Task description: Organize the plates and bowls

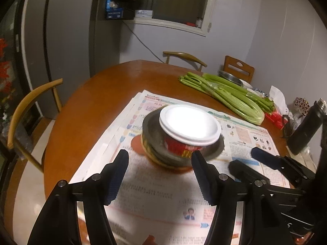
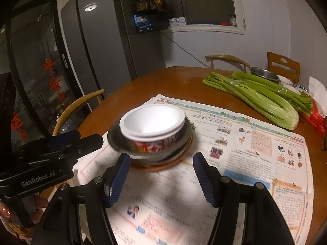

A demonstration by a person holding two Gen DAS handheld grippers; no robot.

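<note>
A stack stands on the newspaper: a white-rimmed paper bowl with red print point(image 1: 190, 128) point(image 2: 152, 125) sits inside a steel bowl point(image 1: 155, 143) point(image 2: 175, 143), which rests on an orange-brown plate point(image 1: 136, 145) point(image 2: 161, 166). My left gripper point(image 1: 160, 159) is open and empty, just short of the stack. My right gripper point(image 2: 161, 161) is open and empty, also just short of the stack. The right gripper also shows in the left wrist view point(image 1: 245, 159), and the left gripper in the right wrist view point(image 2: 79, 138).
A newspaper point(image 1: 143, 183) point(image 2: 235, 153) covers the round wooden table point(image 1: 102, 94) point(image 2: 163, 79). Celery point(image 1: 226, 94) point(image 2: 259, 96) lies at the back right beside a steel basin point(image 1: 230, 77) point(image 2: 264, 73). A black bottle point(image 1: 306, 126) stands right. Chairs point(image 1: 26, 112) ring the table.
</note>
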